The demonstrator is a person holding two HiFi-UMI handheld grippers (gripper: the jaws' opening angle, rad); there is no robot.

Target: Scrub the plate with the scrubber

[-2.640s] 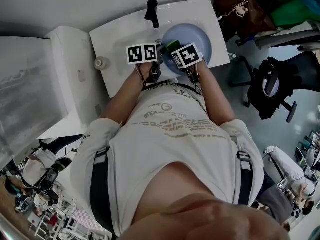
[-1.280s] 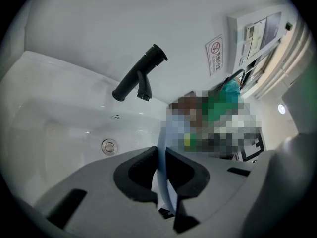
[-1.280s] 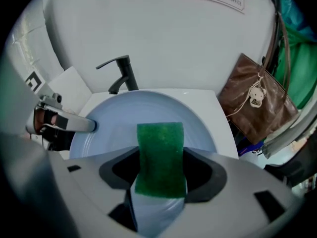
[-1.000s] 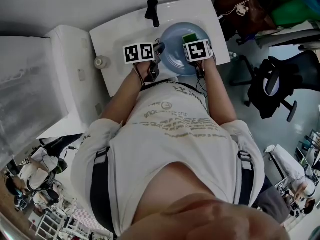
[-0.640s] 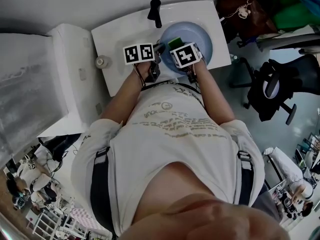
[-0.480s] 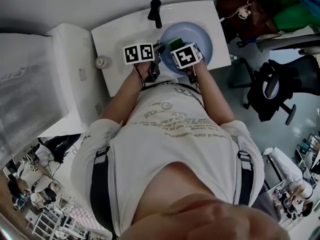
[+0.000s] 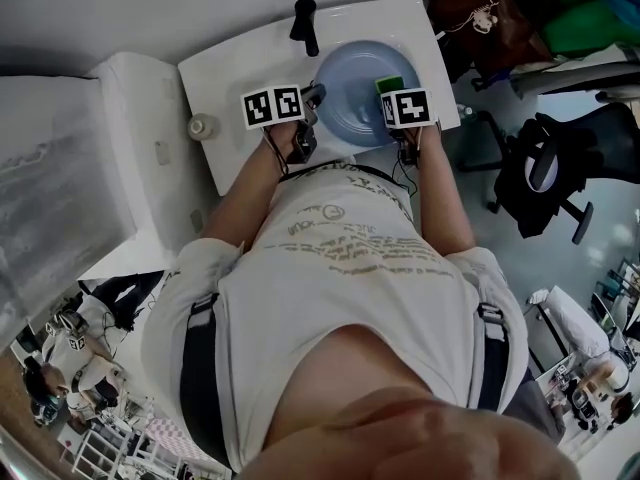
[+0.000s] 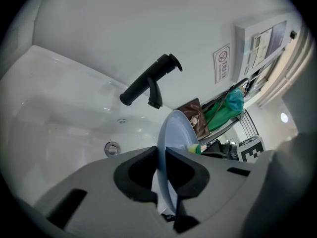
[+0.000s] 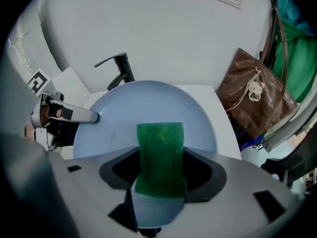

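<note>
Now | left gripper (image 8: 166, 180) fingers clamp smooth round plate (image 8: 174, 138) | right gripper (image 9: 159, 170) fingers pinch coarse, seemingly spongy scrubber (image 9: 159, 145)

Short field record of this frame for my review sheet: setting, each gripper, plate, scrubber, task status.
setting: white sink with a black faucet
left gripper: shut on the plate's rim
plate: pale blue, held over the sink
right gripper: shut on the scrubber
scrubber: green, lying against the plate's face
task status: scrubbing under way
</note>
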